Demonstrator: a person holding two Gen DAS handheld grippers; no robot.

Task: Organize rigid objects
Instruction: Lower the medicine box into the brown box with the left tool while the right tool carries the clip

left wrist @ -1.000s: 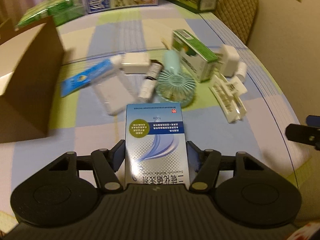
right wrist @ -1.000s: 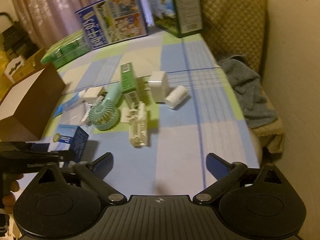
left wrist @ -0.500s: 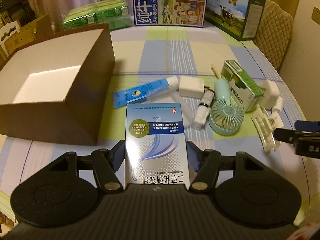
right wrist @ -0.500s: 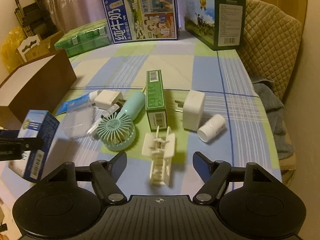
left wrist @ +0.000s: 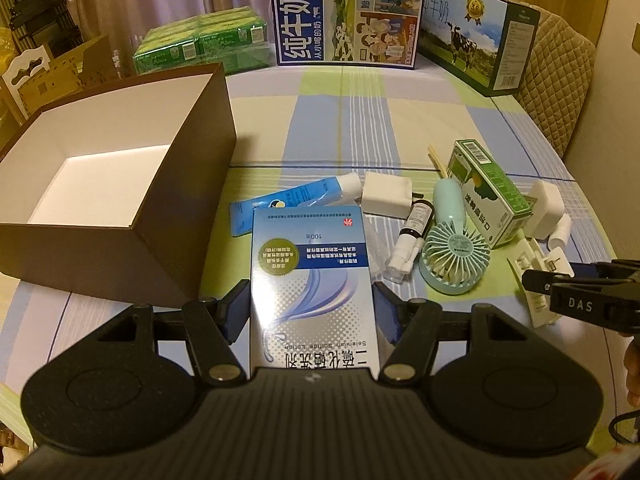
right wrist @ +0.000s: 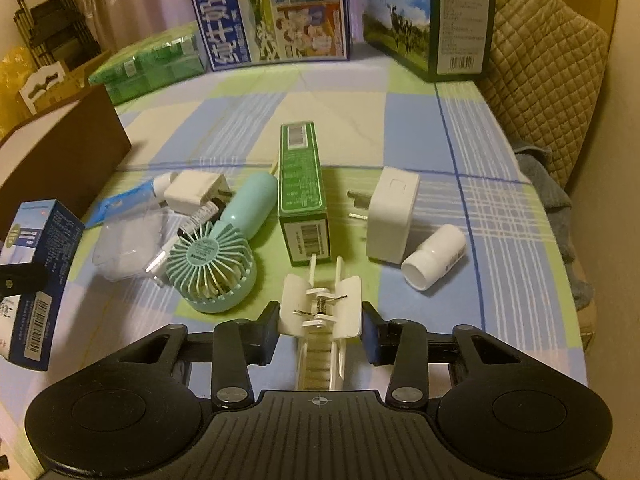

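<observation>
Hiding beneath right gripper [right wrist: 320,320] — clip's [right wrist: 320,312] teeth.

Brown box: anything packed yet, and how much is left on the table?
Nothing shows inside the brown box. In hand: the left tongs grip the blue lotion carton; the right tongs have just been closing around the white hair clip. Left: mint fan, green carton, two white plugs, blue tube, spray bottle, white cap.

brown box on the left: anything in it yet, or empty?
Empty as far as visible: the brown box shows only bare white floor and walls. Its near-left corner is out of frame.
</observation>
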